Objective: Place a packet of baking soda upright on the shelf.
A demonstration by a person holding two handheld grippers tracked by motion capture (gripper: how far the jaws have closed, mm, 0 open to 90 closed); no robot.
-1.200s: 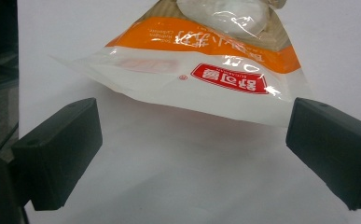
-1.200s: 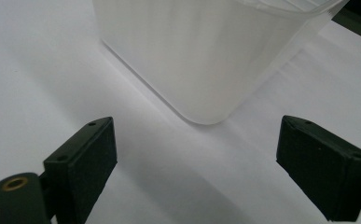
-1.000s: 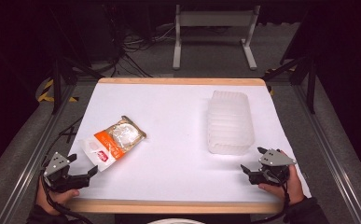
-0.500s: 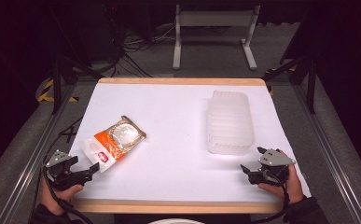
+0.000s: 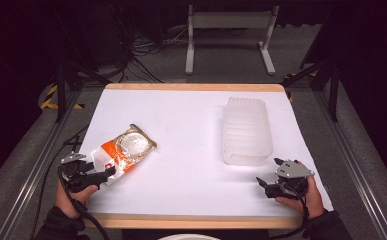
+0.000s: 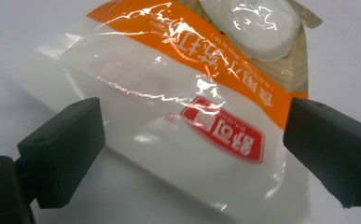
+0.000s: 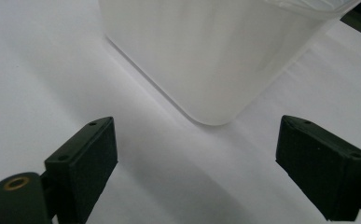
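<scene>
Left tongs [image 5: 103, 175]: spread wide, straddling the snack packet's [image 5: 121, 154] near end.
Right tongs [image 5: 263, 184]: spread, empty, facing the plastic container [image 5: 247, 131].

The person's left hand [image 5: 70, 194] and right hand [image 5: 301, 197] emerged from dark long sleeves [image 5: 56, 226] that ended at the wrists. The left black two-jaw handheld gripper [image 5: 103, 175] carried a small grey three-cornered plate [image 5: 72, 158] on top, and a thick black cable [image 5: 88, 220] trailed from it toward the table's near edge. The right black two-jaw handheld gripper [image 5: 263, 183] bore a larger grey three-cornered plate [image 5: 293, 169] with dark spots at its corners. Seen close, the jaw pads [image 6: 66, 149] were matte black, blocky and rectangular, with small round holes in their faces. A brass-coloured threaded insert [image 7: 16, 183] sat in the black body beside one pad.
</scene>
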